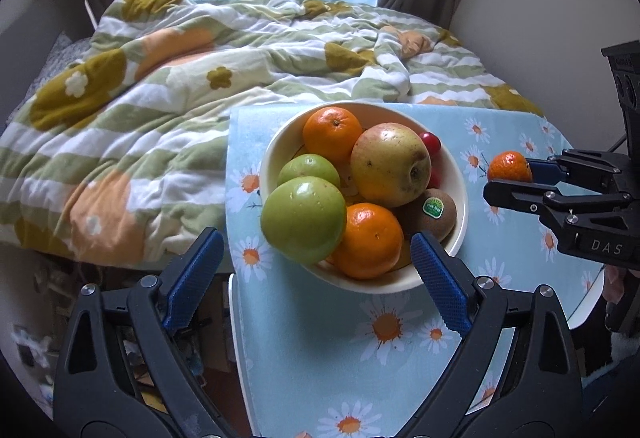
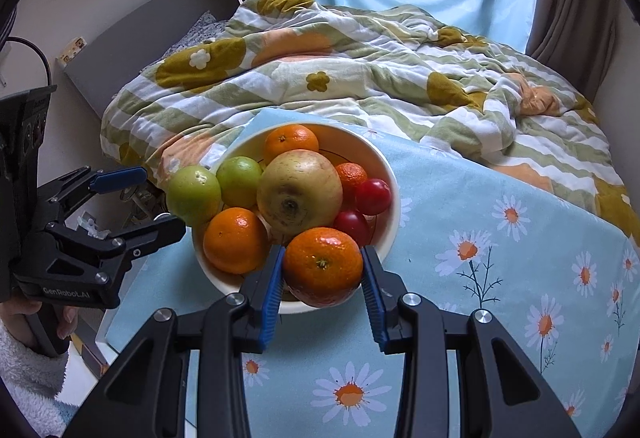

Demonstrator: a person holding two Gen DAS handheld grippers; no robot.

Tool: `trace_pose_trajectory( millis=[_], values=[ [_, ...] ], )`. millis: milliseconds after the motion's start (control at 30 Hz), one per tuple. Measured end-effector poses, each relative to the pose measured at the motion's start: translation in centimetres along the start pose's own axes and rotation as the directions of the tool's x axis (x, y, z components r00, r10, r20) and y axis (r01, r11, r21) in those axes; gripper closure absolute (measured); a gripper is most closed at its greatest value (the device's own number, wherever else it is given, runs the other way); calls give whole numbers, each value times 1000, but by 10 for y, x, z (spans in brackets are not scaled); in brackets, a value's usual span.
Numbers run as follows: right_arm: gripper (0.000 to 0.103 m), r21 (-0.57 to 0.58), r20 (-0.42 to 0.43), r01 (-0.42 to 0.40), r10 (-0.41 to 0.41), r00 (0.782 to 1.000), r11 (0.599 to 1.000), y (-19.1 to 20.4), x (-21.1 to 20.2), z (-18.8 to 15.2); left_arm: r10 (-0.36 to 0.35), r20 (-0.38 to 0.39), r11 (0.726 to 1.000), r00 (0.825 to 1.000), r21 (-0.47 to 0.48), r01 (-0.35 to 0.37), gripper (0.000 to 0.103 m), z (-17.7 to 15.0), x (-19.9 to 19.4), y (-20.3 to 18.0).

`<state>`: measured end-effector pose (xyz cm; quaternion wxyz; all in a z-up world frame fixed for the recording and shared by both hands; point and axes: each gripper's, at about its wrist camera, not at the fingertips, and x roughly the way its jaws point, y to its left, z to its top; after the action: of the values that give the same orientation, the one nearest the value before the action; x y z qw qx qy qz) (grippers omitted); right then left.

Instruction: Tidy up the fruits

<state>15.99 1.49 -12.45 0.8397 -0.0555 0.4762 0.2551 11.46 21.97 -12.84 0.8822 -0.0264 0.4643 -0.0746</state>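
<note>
The left gripper hangs with fingers spread wide, nothing between them; just ahead sits the cream round ceramic bowl, heaped with fruit. A green apple overhangs its rim and could roll off if nudged. The right gripper pinches a small orange mandarin between its blue pads; dropped carelessly, it may bounce off the pile onto the daisy-print surface.

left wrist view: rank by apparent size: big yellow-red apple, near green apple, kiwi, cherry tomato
1-2. yellow-red apple and near green apple: look alike, and the green one is nearer the camera
3. kiwi, partly hidden
4. cherry tomato
</note>
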Motion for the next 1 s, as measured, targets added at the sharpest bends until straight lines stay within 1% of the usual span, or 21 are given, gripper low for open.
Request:
trace_pose_trajectory(
  millis=[167,333,567,700,767,833,900,933,967,1000],
  values=[
    [68,-39,-23,-36,35,999,999,14,9,4,45,-27,999,999,4,-45,2,-16,-8,1],
    [69,-63,-55,-73,69,996,995,28,24,4,90,-56,996,994,29,-88,2,-33,-8,0],
    [68,-50,-79,-76,72,994,996,33,42,-2,97,-64,995,993,39,-95,2,-45,-6,-3],
    [68,-29,-78,-77,75,994,997,33,44,-3,78,-67,996,995,46,-75,2,-46,-2,-4],
    [51,-24,-62,-72,70,996,997,33,42,-3,70,-71,997,995,50,-67,2,-48,0,-5],
    [45,-22,-48,-55,54,997,998,32,40,-3,64,-78,997,995,55,-60,2,-49,2,-6],
    [43,-13,-34,-44,43,998,999,31,37,-3,66,-81,996,994,68,-61,2,-50,2,-9],
    [38,-5,-24,-41,41,999,999,29,34,-3,72,-80,995,994,76,-66,2,-49,0,-10],
    [27,0,-13,-38,38,999,999,28,31,-4,77,-76,994,994,81,-71,2,-48,-2,-12],
    [21,3,-1,-37,37,999,999,27,27,-4,80,-72,994,994,84,-73,2,-47,-4,-14]
  ],
)
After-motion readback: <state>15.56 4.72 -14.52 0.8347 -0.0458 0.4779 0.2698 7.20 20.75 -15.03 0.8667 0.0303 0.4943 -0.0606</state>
